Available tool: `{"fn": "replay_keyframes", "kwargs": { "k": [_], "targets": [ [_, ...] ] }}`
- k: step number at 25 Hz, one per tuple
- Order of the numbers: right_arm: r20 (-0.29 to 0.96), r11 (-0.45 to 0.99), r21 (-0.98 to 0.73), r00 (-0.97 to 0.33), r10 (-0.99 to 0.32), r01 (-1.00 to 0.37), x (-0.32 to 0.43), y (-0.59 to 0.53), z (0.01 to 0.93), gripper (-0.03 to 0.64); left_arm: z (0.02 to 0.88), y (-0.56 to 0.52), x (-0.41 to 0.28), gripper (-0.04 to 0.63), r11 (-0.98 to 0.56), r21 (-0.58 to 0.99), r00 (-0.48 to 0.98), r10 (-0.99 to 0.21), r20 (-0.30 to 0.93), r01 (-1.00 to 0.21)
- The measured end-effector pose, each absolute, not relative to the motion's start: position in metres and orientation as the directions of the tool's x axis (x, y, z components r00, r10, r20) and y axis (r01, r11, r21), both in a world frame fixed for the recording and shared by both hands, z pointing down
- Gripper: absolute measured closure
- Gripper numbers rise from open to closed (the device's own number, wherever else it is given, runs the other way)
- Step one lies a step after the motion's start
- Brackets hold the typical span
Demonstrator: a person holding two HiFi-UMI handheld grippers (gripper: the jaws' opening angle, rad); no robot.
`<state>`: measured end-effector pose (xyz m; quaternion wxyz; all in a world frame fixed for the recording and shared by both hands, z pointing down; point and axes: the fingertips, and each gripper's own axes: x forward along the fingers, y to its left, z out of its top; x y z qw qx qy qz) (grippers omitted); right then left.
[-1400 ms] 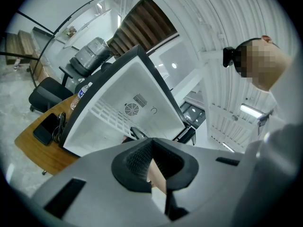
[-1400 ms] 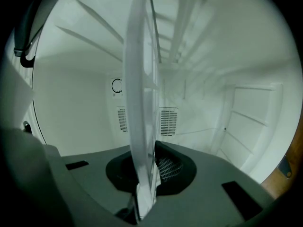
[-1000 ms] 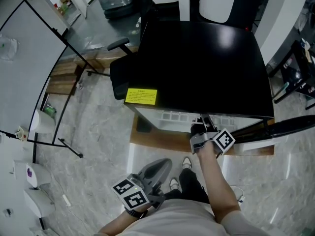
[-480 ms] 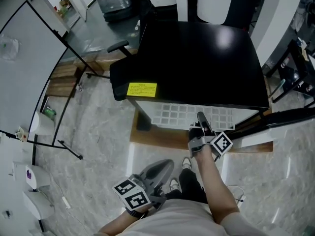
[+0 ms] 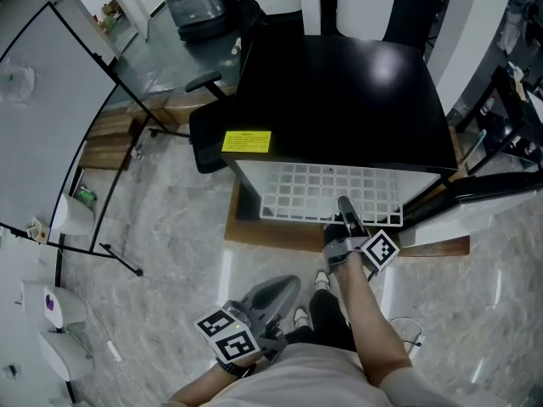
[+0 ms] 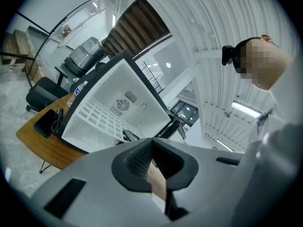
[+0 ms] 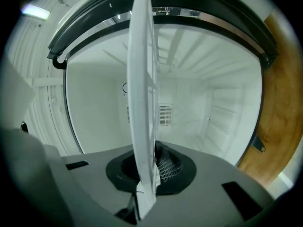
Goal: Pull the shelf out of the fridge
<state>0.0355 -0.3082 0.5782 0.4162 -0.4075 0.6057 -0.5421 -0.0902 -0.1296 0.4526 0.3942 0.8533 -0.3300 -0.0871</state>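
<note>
Right gripper has its fingers clamped on the front edge of the white grid shelf, which sticks partway out of the black fridge on a wooden desk. Left gripper is down low, fingers closed on nothing. The yellow label on the fridge top is too small to read, and the floor is grey marbled.

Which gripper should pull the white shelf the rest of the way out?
The right one. The right gripper is clamped on the front edge of the shelf at the fridge, so it likely just pulls back. The left gripper hangs low near the person's body, shut on nothing.
</note>
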Motion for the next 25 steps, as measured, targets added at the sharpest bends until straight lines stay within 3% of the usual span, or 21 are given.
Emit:
{"fn": "replay_keyframes", "kwargs": {
  "k": [25],
  "targets": [
    [-0.068,0.083,-0.996,-0.299,-0.952,-0.040,0.029,-0.244,0.581,0.574,0.449,-0.066,-0.100,0.589,-0.516,0.712,0.792,-0.603,0.093,-0.476]
  ]
}}
